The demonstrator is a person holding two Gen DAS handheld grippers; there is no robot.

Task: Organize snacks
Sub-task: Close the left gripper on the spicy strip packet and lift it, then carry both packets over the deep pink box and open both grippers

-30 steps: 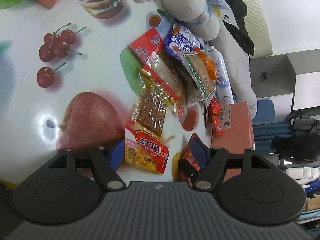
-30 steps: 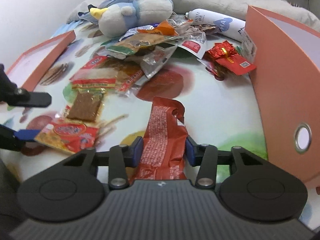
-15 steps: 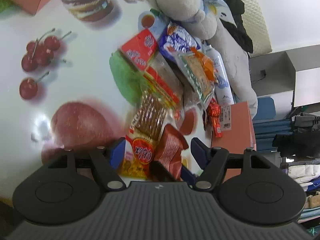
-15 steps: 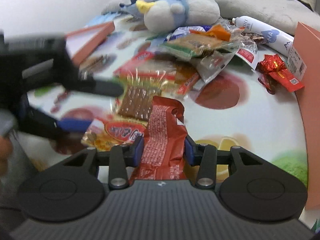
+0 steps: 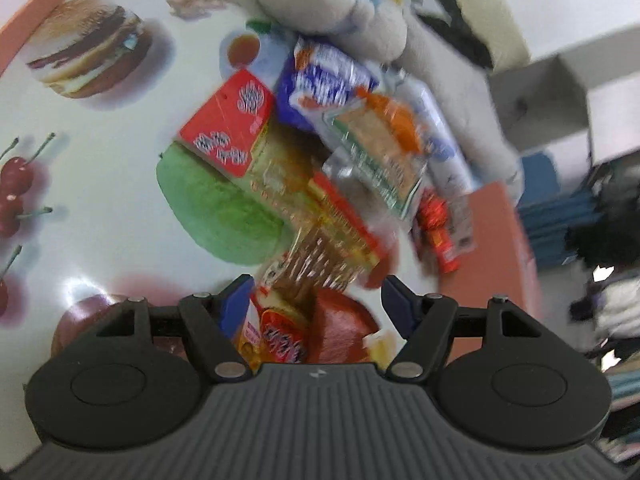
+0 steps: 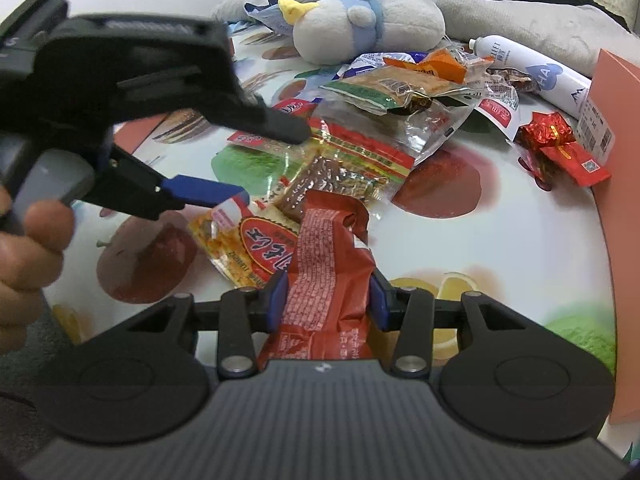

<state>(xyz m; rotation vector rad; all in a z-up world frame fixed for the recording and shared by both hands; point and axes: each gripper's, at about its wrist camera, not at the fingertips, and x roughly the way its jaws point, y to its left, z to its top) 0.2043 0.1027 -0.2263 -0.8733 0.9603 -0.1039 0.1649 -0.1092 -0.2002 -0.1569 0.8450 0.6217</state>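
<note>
My right gripper [image 6: 326,294] is shut on a red-brown snack packet [image 6: 324,264] and holds it over the near table. My left gripper [image 5: 318,300] is open, its jaws wide apart. It hovers over a yellow and red snack bag [image 5: 276,330] and the red-brown packet [image 5: 340,332]. In the right wrist view the left gripper [image 6: 276,160] reaches in from the left, one blue finger [image 6: 208,194] just above the yellow bag [image 6: 248,250]. A pile of snack packets [image 6: 372,128] lies further back.
A grey plush toy [image 6: 368,26] and a white spray bottle [image 6: 536,74] lie behind the pile. An orange box [image 6: 624,216] stands at the right. A red foil candy [image 6: 554,144] lies beside it. The tablecloth [image 5: 100,168] has fruit and burger prints.
My left gripper has moved forward over the yellow bag toward the pile. My right gripper has carried the red-brown packet left, next to the yellow bag and between the left jaws.
</note>
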